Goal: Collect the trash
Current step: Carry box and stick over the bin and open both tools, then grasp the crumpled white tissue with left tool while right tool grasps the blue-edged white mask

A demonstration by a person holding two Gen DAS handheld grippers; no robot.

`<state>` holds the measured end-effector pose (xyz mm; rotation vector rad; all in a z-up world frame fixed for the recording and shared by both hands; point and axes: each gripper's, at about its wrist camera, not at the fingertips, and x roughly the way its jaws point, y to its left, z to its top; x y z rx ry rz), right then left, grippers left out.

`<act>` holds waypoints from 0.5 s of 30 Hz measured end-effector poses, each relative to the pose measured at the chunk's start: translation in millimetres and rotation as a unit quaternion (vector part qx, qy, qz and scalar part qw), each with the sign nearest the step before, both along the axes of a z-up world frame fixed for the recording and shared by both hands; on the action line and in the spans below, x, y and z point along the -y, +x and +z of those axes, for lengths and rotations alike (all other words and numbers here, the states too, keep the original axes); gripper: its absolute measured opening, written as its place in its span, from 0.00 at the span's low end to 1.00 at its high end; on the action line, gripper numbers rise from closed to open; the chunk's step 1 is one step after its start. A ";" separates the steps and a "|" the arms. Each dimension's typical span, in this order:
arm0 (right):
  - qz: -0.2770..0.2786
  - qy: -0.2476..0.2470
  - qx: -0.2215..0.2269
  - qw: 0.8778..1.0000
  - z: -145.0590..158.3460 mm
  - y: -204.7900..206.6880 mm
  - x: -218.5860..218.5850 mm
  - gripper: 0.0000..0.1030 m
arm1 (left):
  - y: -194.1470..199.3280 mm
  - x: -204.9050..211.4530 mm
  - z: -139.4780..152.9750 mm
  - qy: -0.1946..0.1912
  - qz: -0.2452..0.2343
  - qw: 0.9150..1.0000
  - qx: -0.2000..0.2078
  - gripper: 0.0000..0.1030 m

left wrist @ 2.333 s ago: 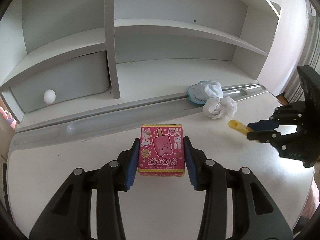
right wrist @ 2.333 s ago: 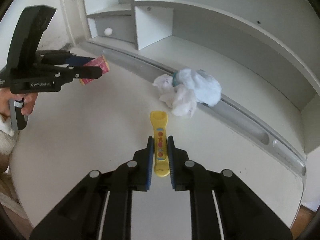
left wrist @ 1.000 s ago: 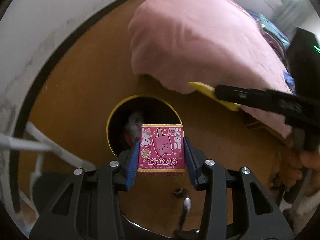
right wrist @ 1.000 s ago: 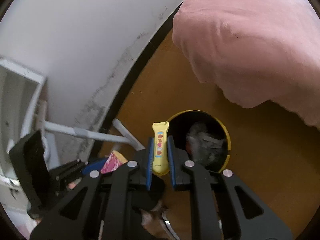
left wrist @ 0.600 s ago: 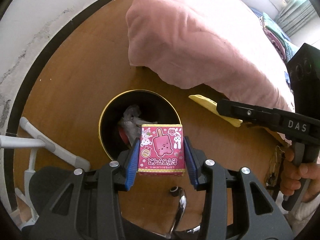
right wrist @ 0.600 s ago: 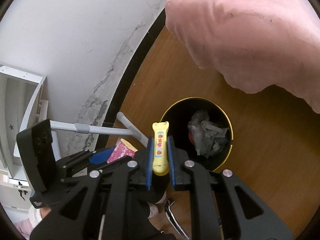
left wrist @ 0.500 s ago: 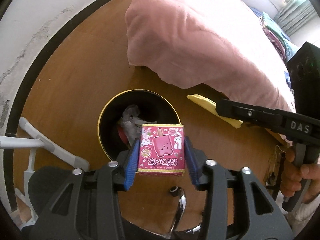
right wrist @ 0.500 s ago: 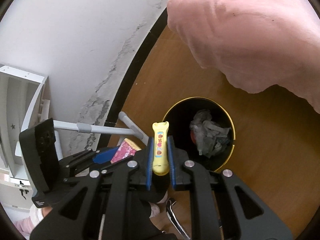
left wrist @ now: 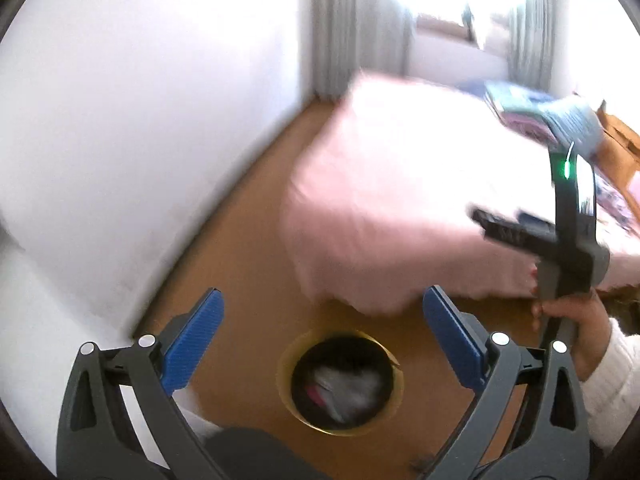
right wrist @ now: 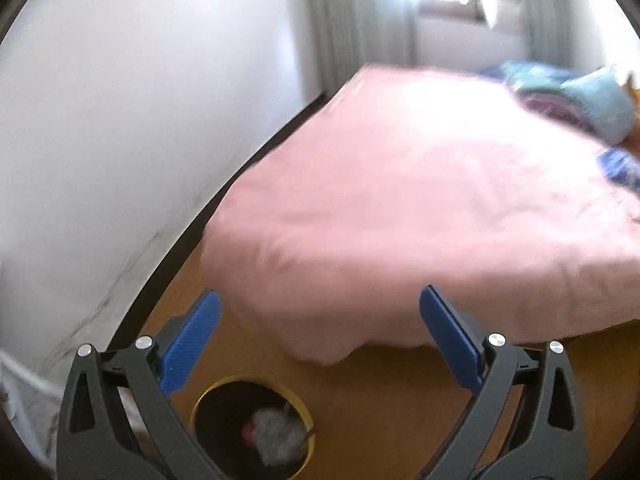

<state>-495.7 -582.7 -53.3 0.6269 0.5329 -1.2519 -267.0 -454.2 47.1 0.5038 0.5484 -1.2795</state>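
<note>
Jaws of our left gripper point(left wrist: 323, 312) and right gripper point(right wrist: 320, 312) are opening, now empty; box and yellow stick dropped toward the bin point(left wrist: 290, 364), so we fetch more.

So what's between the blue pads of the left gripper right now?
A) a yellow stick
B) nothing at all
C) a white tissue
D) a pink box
B: the left gripper stands wide, its jaws opening with only bare air between the blue pads, and the round black bin with the yellow rim sits on the floor below with crumpled trash inside.
</note>
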 end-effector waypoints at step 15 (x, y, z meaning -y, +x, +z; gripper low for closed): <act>0.119 -0.042 -0.026 0.992 49.6 107.2 -56.2 0.93 | 249.7 -337.0 26.4 0.043 0.441 0.897 -0.006 0.94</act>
